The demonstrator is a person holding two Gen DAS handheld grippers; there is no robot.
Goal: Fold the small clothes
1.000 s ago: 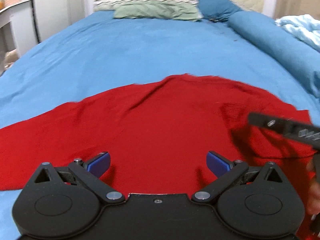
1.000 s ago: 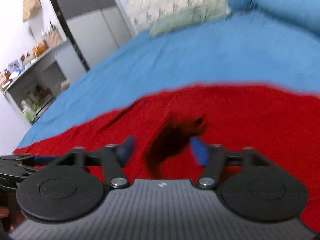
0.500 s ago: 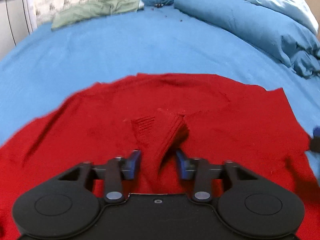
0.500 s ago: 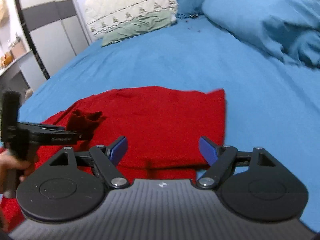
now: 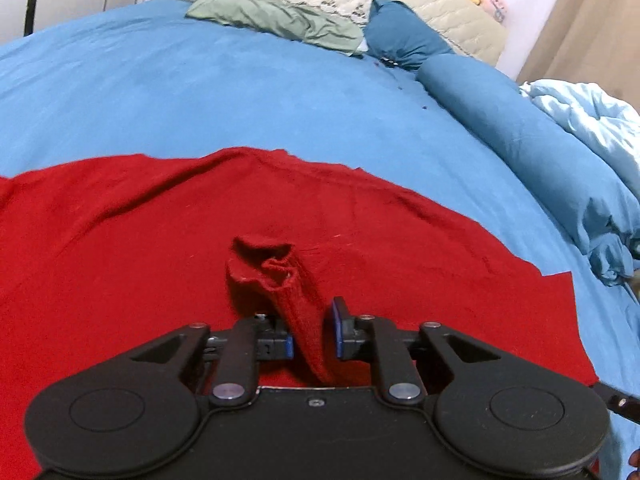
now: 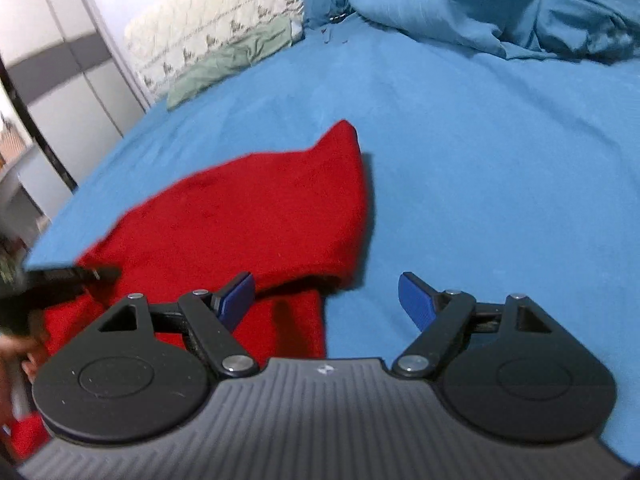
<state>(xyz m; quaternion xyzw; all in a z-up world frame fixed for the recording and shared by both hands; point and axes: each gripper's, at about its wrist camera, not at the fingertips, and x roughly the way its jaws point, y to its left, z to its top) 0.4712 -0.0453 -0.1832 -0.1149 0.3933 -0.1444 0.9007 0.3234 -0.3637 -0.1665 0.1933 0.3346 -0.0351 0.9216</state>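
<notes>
Left tongs (image 5: 314,330) clamped on a red garment (image 5: 160,248); right tongs (image 6: 328,300) spread wide and holding nothing.

The red garment lies spread on the blue bed sheet (image 5: 200,92), covering most of the near part of the bed. A bunched, ribbed fold of the garment (image 5: 276,276) rises between the 2 blue pads of the left tongs, which stand narrow with the cloth pinched between them. In the right wrist view the garment's right edge is doubled over, with 1 corner (image 6: 340,136) pointing toward the headboard; the right tongs hang above that edge, left pad (image 6: 236,294) over the red cloth, right pad over bare sheet. A green pillow (image 5: 276,20) and a rolled blue duvet (image 5: 520,136) lie at the far end and right side of the bed, well apart from the garment.
</notes>
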